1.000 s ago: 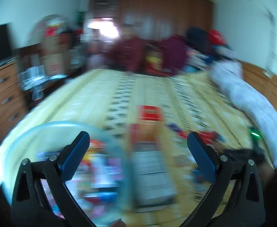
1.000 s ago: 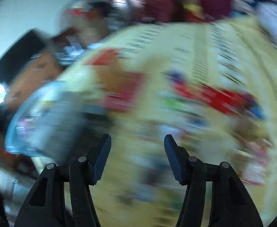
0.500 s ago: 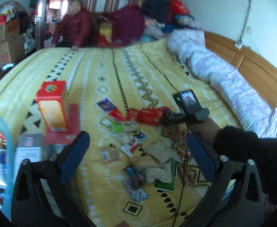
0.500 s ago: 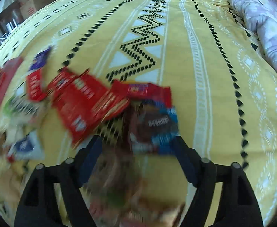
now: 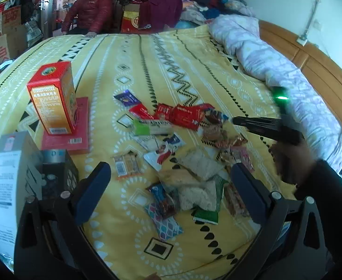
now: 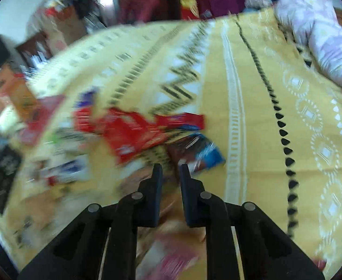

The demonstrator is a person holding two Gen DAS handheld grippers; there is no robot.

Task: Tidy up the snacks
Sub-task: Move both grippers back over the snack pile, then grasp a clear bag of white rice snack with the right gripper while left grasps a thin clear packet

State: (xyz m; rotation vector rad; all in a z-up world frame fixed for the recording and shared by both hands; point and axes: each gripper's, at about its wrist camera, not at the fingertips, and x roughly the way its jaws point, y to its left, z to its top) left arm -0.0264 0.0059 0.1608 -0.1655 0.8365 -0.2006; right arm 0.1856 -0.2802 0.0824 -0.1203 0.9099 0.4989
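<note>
**Snack pile on yellow bedspread, right claw nearly closed at its far edge**

Left gripper (image 5: pixel 168 182) jaws spread wide, nothing between them, hovering over the near part of the snack pile (image 5: pixel 182 154). The pile lies mid-bedspread (image 5: pixel 217 74): red packets (image 5: pixel 185 116) at 12 o'clock of the heap, green-and-white bar (image 5: pixel 152 127) just at their 8, pale crumbly bags (image 5: pixel 199 175) toward 6, patterned wrapper (image 5: pixel 165 221) nearest the camera. An orange-red box (image 5: pixel 54 98) stands upright on a flat red box (image 5: pixel 70 128) at 9 o'clock of the pile, apart from it. Grey carton (image 5: pixel 5 182) at the far 8 o'clock edge.

Right gripper (image 6: pixel 171 170) jaws drawn close, a narrow gap left; tips sit at the brown-and-blue packet (image 6: pixel 199 149), its edge at the gap. Cannot tell if it's actually pinched, frame is motion-blurred. From the left wrist view, the right gripper (image 5: pixel 236 120) reaches in from 3 o'clock to the pile's far right edge.
</note>
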